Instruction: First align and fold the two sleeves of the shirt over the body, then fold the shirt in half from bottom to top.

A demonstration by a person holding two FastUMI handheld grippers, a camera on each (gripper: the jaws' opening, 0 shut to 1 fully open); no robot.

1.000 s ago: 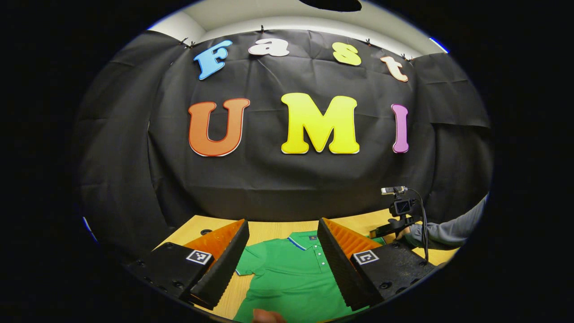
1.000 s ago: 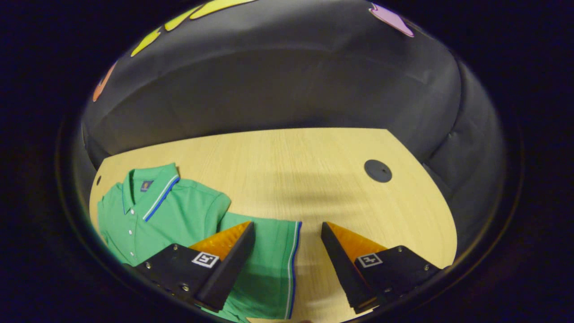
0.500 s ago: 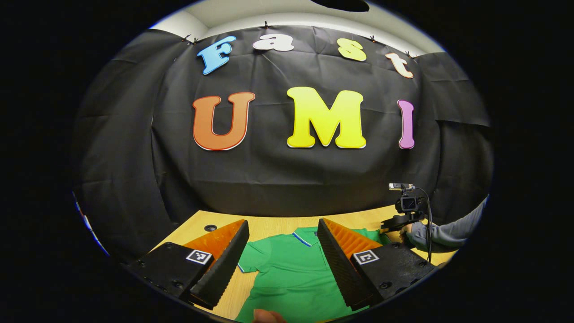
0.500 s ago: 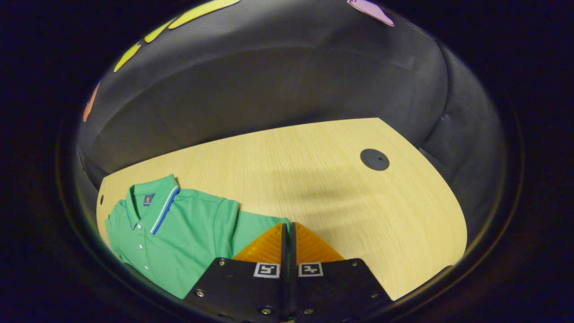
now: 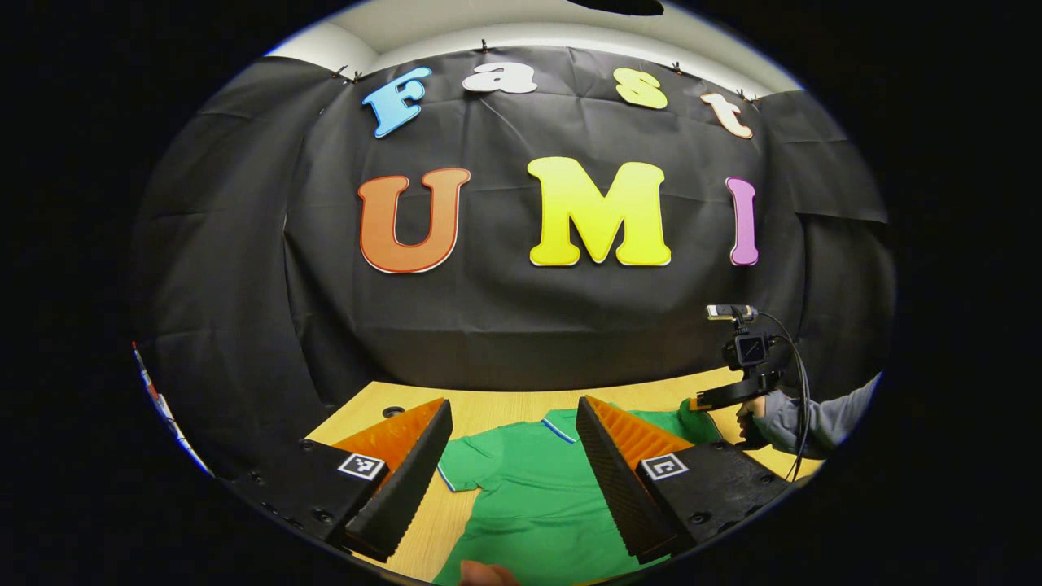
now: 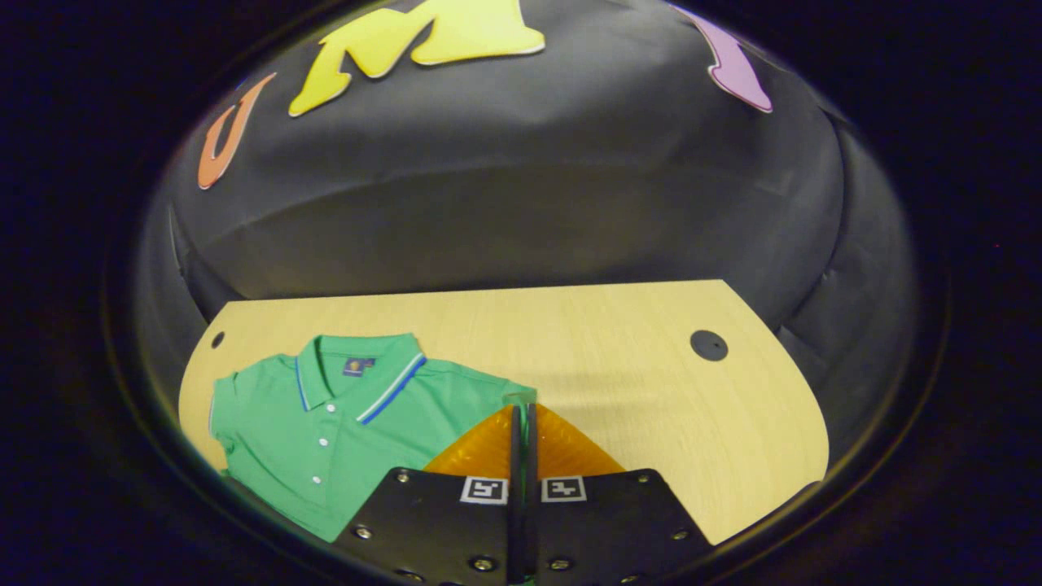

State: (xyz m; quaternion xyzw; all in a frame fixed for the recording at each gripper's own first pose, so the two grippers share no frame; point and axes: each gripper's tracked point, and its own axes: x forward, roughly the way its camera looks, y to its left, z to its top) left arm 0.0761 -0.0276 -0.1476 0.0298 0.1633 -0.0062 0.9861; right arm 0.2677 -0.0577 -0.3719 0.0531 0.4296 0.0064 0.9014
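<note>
So in the left gripper view, starting at the left edge, there's the black cloth wall (image 5: 244,268) and below it the wooden table (image 5: 505,403). The left gripper (image 5: 513,468) sits at the bottom with its jaws spread wide, nothing between them, just hanging above the green polo shirt (image 5: 529,496). The shirt lies flat on the table, collar pointing toward the wall, and its one short sleeve (image 5: 460,472) lies spread out next to the left finger. A fingertip (image 5: 484,574) peeks in at the very bottom edge, I can't tell if it's touching the shirt. Further right you can see the right gripper (image 5: 716,400) farther off, held by a hand (image 5: 753,415) in a grey sleeve (image 5: 822,419), with a little camera (image 5: 749,350) and cable on top. It's got the shirt's other sleeve raised off the table there.

Right gripper view: the shirt (image 6: 326,431) is on the left side of the table (image 6: 635,391), buttons and striped collar (image 6: 366,378) facing up, collar toward the wall (image 6: 521,187). In the middle at the bottom the right gripper (image 6: 521,427) is closed tight, with a thin edge of green sleeve fabric (image 6: 519,400) pinched between the fingers and poking up at the tips. To the right the tabletop has a dark round cap (image 6: 708,345), well apart from the shirt
</note>
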